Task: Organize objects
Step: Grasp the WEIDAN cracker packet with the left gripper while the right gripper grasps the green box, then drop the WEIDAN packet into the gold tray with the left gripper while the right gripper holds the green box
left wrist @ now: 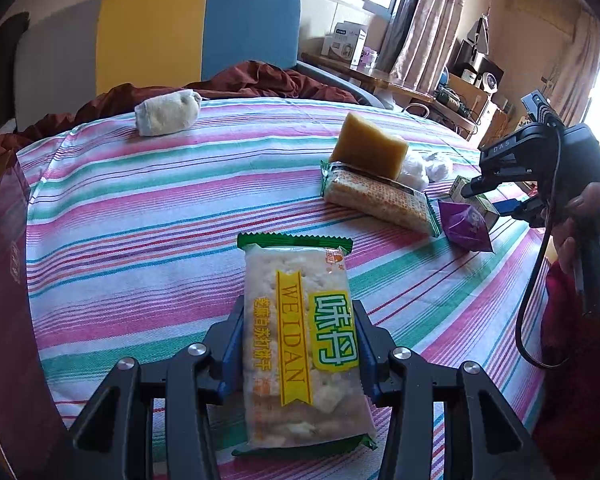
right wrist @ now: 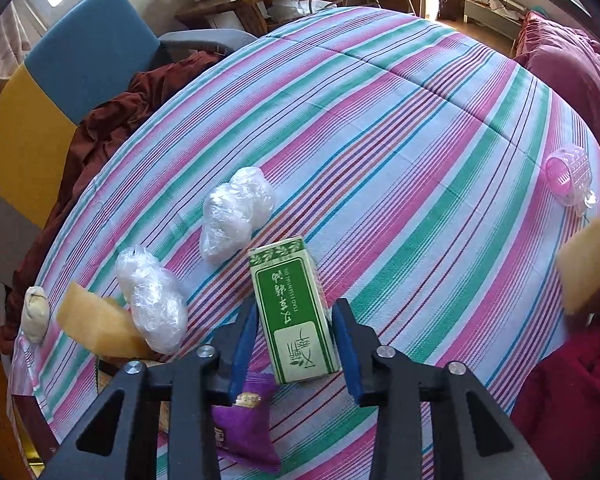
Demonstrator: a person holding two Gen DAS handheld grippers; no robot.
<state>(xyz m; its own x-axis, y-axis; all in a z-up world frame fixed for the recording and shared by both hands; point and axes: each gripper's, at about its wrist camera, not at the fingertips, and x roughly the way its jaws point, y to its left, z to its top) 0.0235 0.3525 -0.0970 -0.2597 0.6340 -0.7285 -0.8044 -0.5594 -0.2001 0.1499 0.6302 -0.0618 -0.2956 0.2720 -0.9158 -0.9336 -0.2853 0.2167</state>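
One striped tablecloth (right wrist: 380, 120) beside curtains (left wrist: 424, 24).

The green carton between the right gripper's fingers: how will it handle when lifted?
The green carton has flat printed card faces, so it probably stays stiff under the fingers. It looks light for its size. Being tall and narrow, it could tip if set down on the soft striped cloth.

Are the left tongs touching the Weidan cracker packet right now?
Touching. The left wrist view shows the left tongs closed on the cracker packet, both blue pads pressed against its long edges with no gap.
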